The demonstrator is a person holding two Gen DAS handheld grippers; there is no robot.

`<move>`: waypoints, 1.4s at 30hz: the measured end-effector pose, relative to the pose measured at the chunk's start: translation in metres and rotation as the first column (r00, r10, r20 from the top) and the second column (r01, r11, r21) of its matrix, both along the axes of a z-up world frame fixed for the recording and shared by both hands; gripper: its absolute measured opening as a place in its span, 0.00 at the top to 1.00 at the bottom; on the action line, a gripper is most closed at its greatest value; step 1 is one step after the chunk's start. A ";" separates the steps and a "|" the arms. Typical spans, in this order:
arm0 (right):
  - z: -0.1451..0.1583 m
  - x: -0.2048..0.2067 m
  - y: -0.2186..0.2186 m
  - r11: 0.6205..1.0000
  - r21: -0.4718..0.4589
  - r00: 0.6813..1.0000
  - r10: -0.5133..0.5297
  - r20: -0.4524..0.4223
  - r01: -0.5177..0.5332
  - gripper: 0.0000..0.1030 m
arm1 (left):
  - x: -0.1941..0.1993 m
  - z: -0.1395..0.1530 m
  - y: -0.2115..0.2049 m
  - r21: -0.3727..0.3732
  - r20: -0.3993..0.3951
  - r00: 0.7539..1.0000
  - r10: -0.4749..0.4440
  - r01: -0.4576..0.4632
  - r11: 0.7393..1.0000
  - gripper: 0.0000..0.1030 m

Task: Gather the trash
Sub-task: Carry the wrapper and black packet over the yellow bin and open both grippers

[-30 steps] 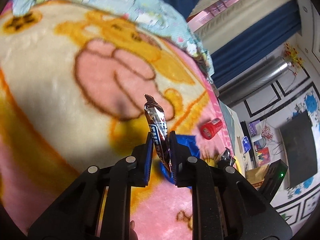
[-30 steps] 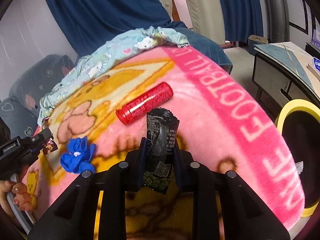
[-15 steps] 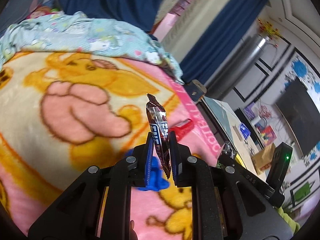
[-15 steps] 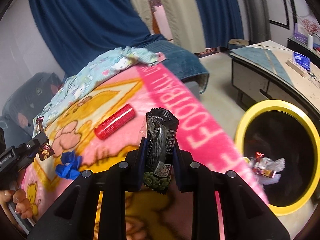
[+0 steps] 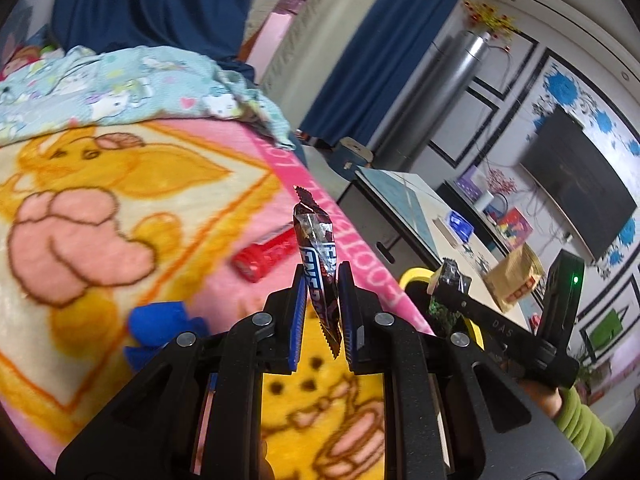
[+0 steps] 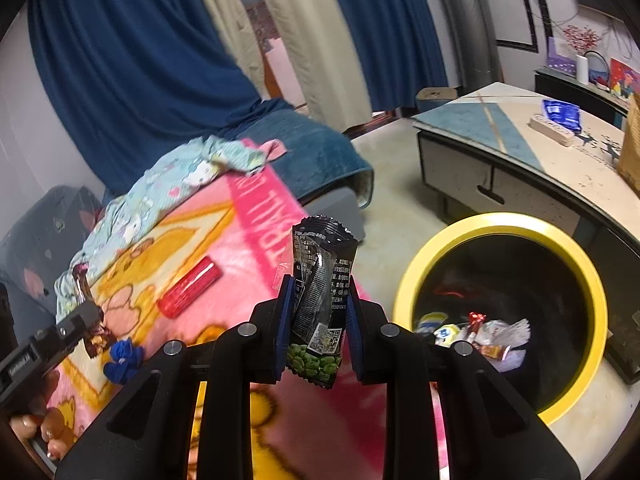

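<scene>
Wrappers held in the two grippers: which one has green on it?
The black snack bag clamped in the right gripper, printed with green peas at its bottom. The left gripper holds a brown chocolate-bar wrapper with blue-and-white lettering.

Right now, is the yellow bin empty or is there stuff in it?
Not empty. The yellow bin already has crumpled wrappers lying at its dark bottom, seen from the right camera. It looks only slightly filled.
</scene>
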State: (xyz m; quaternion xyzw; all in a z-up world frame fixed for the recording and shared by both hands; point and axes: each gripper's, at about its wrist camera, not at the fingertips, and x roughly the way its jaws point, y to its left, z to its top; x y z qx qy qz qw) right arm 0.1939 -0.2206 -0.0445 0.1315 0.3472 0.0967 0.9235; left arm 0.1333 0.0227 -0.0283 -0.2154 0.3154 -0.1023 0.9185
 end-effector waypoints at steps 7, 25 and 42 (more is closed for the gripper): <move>0.007 -0.001 -0.031 0.998 0.012 0.997 -0.070 0.014 0.070 0.77 | 0.009 0.002 -0.027 0.012 0.009 0.998 -0.068 0.068 0.998 0.90; 0.008 -0.004 -0.097 0.974 0.038 0.974 -0.225 0.002 0.225 0.77 | 0.034 0.013 -0.093 0.058 0.039 0.976 -0.215 0.213 0.975 0.90; -0.007 0.000 -0.139 0.947 0.041 0.947 -0.317 -0.055 0.319 0.75 | 0.057 0.004 -0.159 0.087 0.022 0.934 -0.357 0.354 0.931 0.90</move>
